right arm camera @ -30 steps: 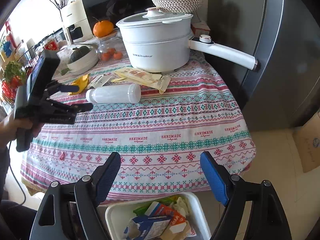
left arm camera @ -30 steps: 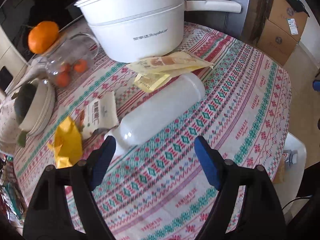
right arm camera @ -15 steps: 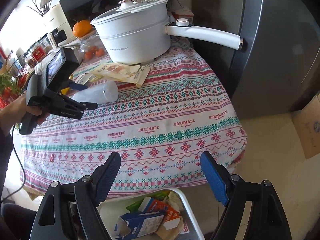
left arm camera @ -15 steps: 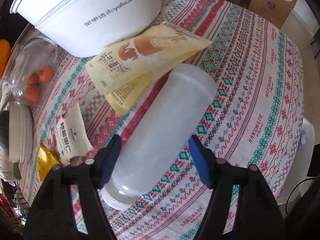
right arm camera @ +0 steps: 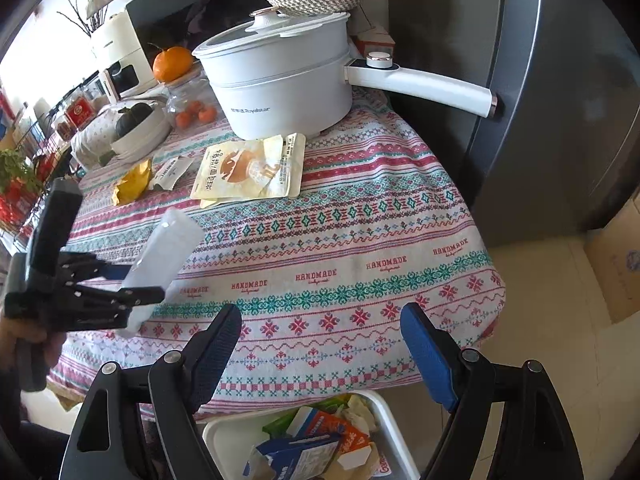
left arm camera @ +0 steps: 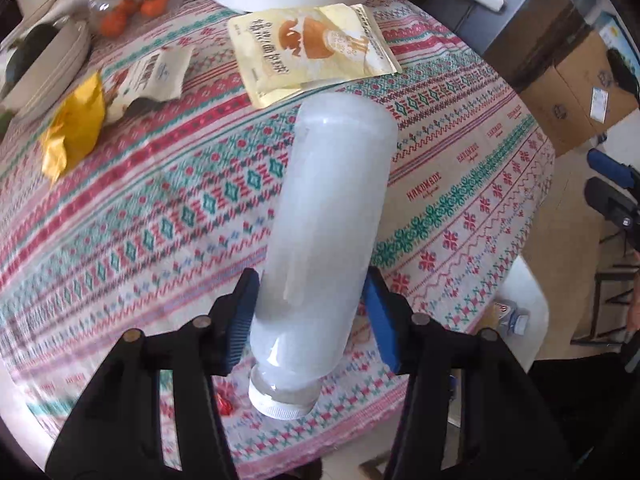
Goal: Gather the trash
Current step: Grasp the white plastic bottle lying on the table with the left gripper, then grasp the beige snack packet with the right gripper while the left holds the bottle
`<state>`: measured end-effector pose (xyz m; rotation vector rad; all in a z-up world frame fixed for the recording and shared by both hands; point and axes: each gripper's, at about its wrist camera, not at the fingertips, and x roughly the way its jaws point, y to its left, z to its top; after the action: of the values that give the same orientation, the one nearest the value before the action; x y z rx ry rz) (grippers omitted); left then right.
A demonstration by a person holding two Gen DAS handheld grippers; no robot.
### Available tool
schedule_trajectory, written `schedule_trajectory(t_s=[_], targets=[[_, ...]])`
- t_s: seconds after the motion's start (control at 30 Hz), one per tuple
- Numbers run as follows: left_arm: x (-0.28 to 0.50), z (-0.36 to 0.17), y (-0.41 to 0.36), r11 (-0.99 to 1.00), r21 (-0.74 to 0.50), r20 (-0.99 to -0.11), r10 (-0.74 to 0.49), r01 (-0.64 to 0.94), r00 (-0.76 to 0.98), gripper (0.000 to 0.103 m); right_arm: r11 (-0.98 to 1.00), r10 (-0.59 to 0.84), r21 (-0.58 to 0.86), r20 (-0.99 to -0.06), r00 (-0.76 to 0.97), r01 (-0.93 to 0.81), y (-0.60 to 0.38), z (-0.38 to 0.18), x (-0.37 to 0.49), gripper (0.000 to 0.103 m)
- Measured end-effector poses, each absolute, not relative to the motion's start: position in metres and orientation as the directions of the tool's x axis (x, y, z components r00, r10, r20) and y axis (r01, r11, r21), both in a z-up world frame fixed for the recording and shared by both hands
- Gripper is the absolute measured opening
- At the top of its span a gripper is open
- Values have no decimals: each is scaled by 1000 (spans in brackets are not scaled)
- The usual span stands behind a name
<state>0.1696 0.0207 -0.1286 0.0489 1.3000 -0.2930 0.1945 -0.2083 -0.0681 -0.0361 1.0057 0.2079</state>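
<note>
My left gripper (left arm camera: 312, 316) is shut on a frosted white plastic bottle (left arm camera: 324, 240) near its capped end and holds it tilted above the patterned tablecloth (left arm camera: 160, 208). The bottle (right arm camera: 164, 252) and the left gripper (right arm camera: 120, 284) also show in the right wrist view, lifted at the table's left front. A yellow snack pouch (left arm camera: 312, 48), a white wrapper (left arm camera: 160, 76) and a crumpled yellow wrapper (left arm camera: 76, 128) lie on the table. My right gripper (right arm camera: 320, 344) is open and empty, above a white trash bin (right arm camera: 312, 440) holding cartons.
A white electric pot (right arm camera: 280, 84) with a long handle (right arm camera: 424, 88) stands at the back of the table. A glass jar with small oranges (right arm camera: 192, 108), a stack of bowls (right arm camera: 136, 132) and an orange (right arm camera: 172, 64) sit behind. A grey fridge (right arm camera: 560, 80) and cardboard boxes (left arm camera: 568, 96) stand to the right.
My left gripper closed on the bottle and lifted it off the table, pulling it toward the front edge. My right gripper stayed open above the bin.
</note>
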Motion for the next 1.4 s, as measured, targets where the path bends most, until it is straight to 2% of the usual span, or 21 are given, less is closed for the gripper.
schedule_trajectory(t_s=[0.23,0.37,0.47,0.57,0.97,1.07,1.1,1.17,1.23,1.27,1.33,1.4], targets=[[130,-82,76,976,-190,-894,-218,111,391,54,968,177,52,-834,523,-245,-176,-76,204,83],[123,-84,108,962,-274,-871,-257,21,419,53,948,238,79,-820,521,-308,-160,-85,223,83],[127,-81,112,965,-263,-856,-238,11,459,53,934,228,23,-806,546,-357,-148,-97,244,83],[130,-79,121,958,-287,-845,-255,2,470,53,927,241,29,-809,536,-374,-143,-115,272,83],[159,-94,129,964,-264,-865,-227,-20,447,53,960,246,127,-809,534,-250,-147,-162,377,83],[161,-95,129,965,-261,-869,-220,-31,444,53,965,193,46,-790,581,-258,-132,-168,374,81],[161,-94,130,963,-266,-867,-224,-35,445,53,964,171,9,-787,593,-266,-126,-171,372,76],[162,-93,130,960,-275,-863,-226,-44,452,53,955,165,-30,-771,615,-295,-117,-173,365,60],[161,-91,131,959,-278,-859,-226,-50,460,52,951,176,-27,-772,611,-309,-112,-172,360,35],[159,-89,131,958,-281,-856,-225,-53,465,52,947,190,-16,-777,601,-320,-110,-172,358,31],[156,-85,131,955,-292,-849,-232,-55,475,52,942,217,13,-787,578,-336,-110,-170,352,13],[151,-79,131,952,-302,-838,-239,-51,490,52,936,247,44,-788,564,-348,-111,-165,343,11]])
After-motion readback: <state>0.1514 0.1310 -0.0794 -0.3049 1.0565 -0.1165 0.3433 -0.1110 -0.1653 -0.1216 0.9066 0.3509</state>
